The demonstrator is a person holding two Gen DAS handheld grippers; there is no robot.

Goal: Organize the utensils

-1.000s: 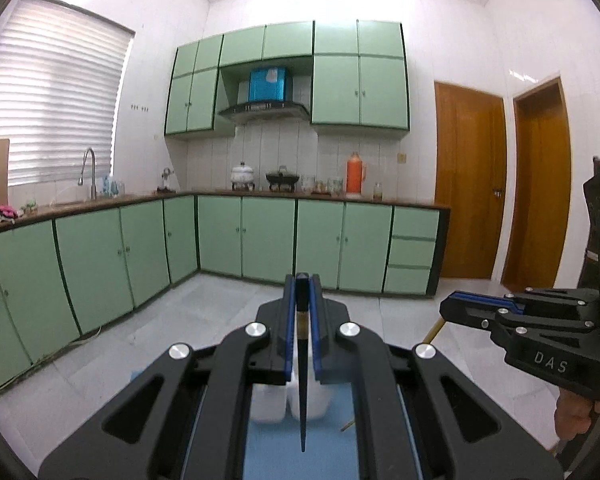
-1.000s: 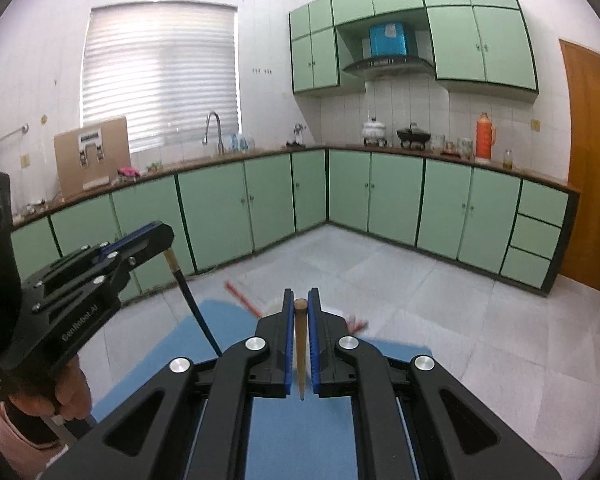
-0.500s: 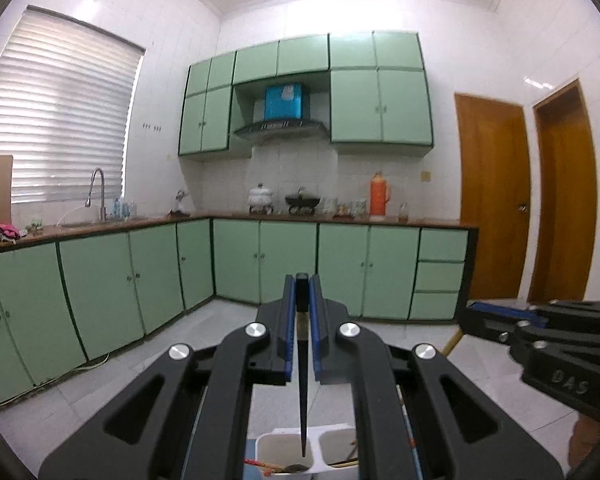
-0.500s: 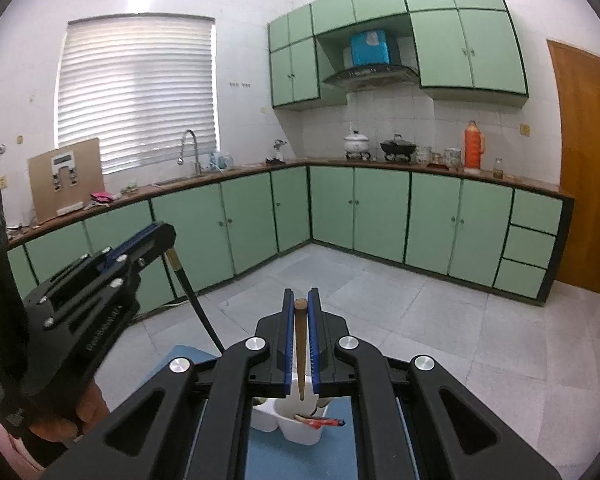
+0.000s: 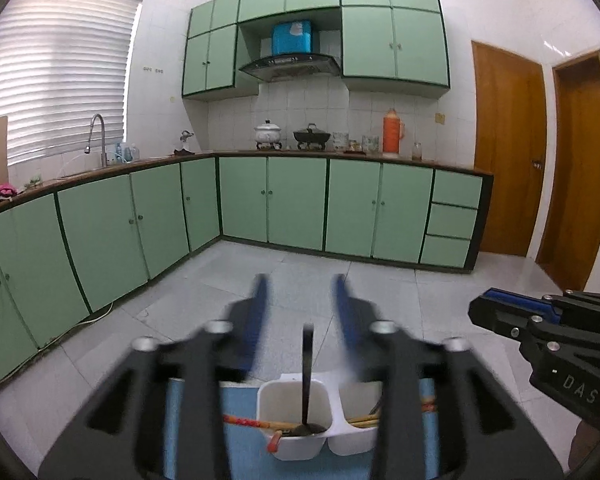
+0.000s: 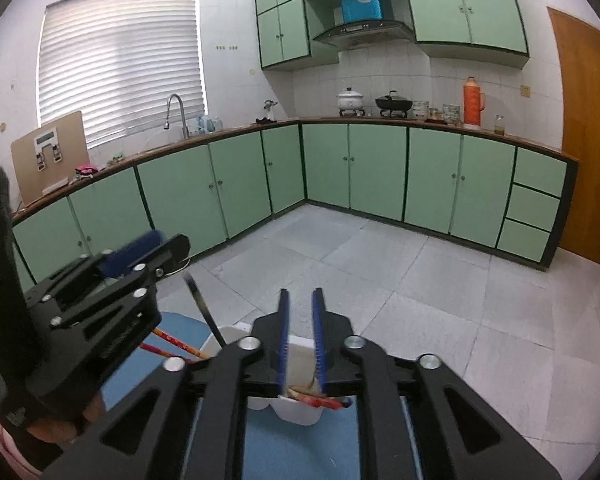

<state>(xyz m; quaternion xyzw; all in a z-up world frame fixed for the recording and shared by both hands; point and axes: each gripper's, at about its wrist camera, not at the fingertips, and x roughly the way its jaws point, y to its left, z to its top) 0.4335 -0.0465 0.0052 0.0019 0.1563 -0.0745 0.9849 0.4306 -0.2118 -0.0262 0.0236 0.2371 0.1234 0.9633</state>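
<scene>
A white two-compartment utensil holder point(image 5: 276, 396) stands on a blue mat point(image 5: 240, 452). My left gripper point(image 5: 300, 300) is open above it. A black utensil point(image 5: 307, 368) stands free in the left compartment, between the fingers but untouched. Red chopsticks point(image 5: 248, 423) lean out of that compartment. My right gripper point(image 6: 300, 312) is open over the holder point(image 6: 296, 410), with wooden and red utensil ends point(image 6: 316, 399) in the compartment below it. The black utensil point(image 6: 204, 308) and the left gripper point(image 6: 140, 256) show in the right wrist view, and the right gripper point(image 5: 500, 304) in the left wrist view.
Green cabinets point(image 5: 292, 204) line the far and left walls under a counter with pots point(image 5: 268, 134) and an orange flask point(image 5: 392, 130). Brown doors point(image 5: 504, 160) stand at the right. A pale tiled floor point(image 6: 420, 280) lies beyond the mat.
Both grippers opened. The black utensil left my left gripper and now stands in the holder; the wooden stick left my right gripper. The holder came further into view.
</scene>
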